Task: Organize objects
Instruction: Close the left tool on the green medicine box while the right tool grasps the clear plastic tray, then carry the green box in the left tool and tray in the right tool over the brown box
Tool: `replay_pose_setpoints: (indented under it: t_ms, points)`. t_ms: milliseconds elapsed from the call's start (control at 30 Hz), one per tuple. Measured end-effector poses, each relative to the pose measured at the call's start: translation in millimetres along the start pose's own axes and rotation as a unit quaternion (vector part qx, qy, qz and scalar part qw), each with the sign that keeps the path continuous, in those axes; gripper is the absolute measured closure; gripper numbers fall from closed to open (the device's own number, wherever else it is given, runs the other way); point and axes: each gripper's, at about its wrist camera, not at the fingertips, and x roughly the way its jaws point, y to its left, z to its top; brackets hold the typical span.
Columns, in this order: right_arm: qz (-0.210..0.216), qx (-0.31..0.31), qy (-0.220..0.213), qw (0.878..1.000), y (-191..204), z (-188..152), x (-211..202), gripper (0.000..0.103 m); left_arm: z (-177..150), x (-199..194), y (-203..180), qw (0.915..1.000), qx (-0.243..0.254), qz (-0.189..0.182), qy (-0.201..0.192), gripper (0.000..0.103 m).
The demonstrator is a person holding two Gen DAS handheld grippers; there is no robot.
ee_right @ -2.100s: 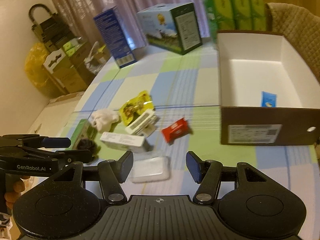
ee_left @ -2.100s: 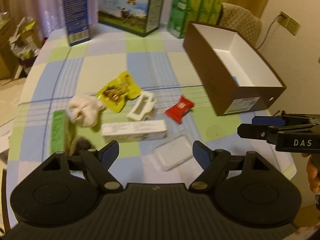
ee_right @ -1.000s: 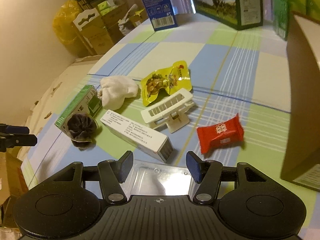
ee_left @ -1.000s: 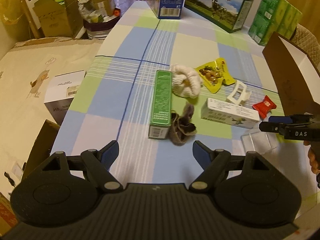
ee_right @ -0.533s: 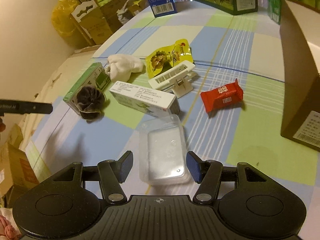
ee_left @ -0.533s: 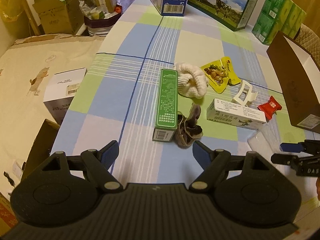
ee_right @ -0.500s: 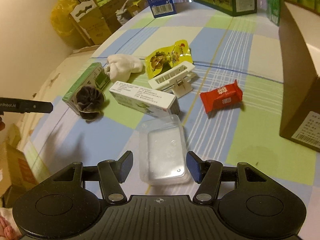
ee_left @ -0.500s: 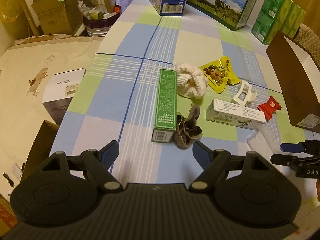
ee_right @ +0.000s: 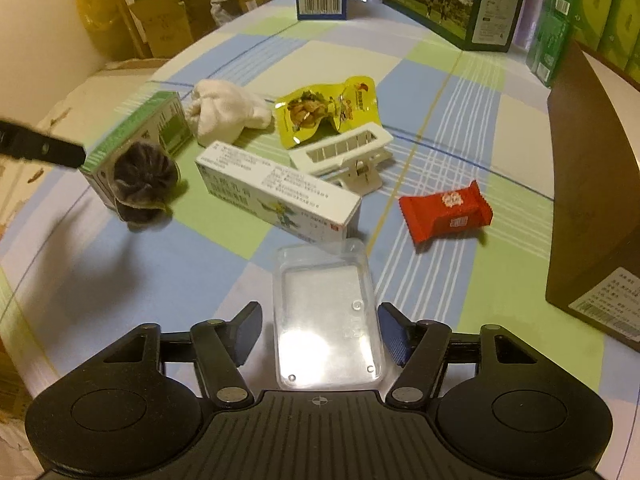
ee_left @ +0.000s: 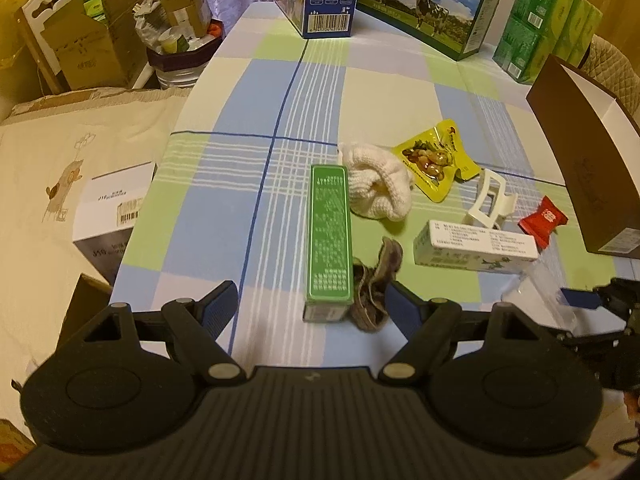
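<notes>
I hold the left gripper (ee_left: pixel 312 304) with jaws spread wide, low and level. The right gripper (ee_right: pixel 320 330) is likewise spread, apparently clamping nothing, angled downward.

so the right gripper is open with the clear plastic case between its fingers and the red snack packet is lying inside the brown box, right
Not quite. The right wrist view shows the red snack packet lying on the tablecloth, outside the brown box. The rest holds: the right hand-held gripper is open, with the clear plastic case between its fingers.
</notes>
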Motion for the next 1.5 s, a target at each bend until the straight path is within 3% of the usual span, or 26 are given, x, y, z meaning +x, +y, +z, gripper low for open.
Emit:
replay_pose_setpoints:
  t_ms: [33,267,533,767,833,933,1200,1500]
  points:
    - [-0.002,-0.001,0.000,1.000,0.4,-1.4,-0.6,0.050,2.9,1.9,0.4,1.0000,0.002,-0.001,-0.001,0.025]
    - [-0.033,0.036,0.000,0.999,-14.3,-12.1,-15.1,0.051,25.3,21.3,-5.1,0.9994,0.030,-0.015,0.001,0.030]
    - [-0.068,0.136,-0.017,0.988,-48.4,-34.3,-42.5,0.051,45.5,55.2,-10.7,0.9977,0.048,-0.031,0.036,0.049]
    - [-0.087,0.199,-0.029,0.976,-65.4,-53.3,-62.2,0.051,51.0,76.6,-11.0,0.9955,0.064,-0.038,0.058,0.058]
    - [-0.091,0.207,-0.031,0.974,-65.5,-55.7,-66.0,0.051,51.8,80.7,-10.0,0.9952,0.066,-0.040,0.060,0.074]
    - [-0.094,0.212,-0.033,0.972,-63.2,-55.6,-67.4,0.051,52.0,82.5,-8.7,0.9952,0.071,-0.037,0.057,0.077]
    - [-0.100,0.216,-0.046,0.970,-53.4,-52.6,-73.5,0.051,44.1,70.8,10.3,0.9967,0.062,-0.031,0.043,0.078]
    - [-0.094,0.214,-0.067,0.970,-44.1,-45.0,-84.1,0.051,38.2,32.6,34.9,0.9987,0.039,-0.031,0.013,0.078]
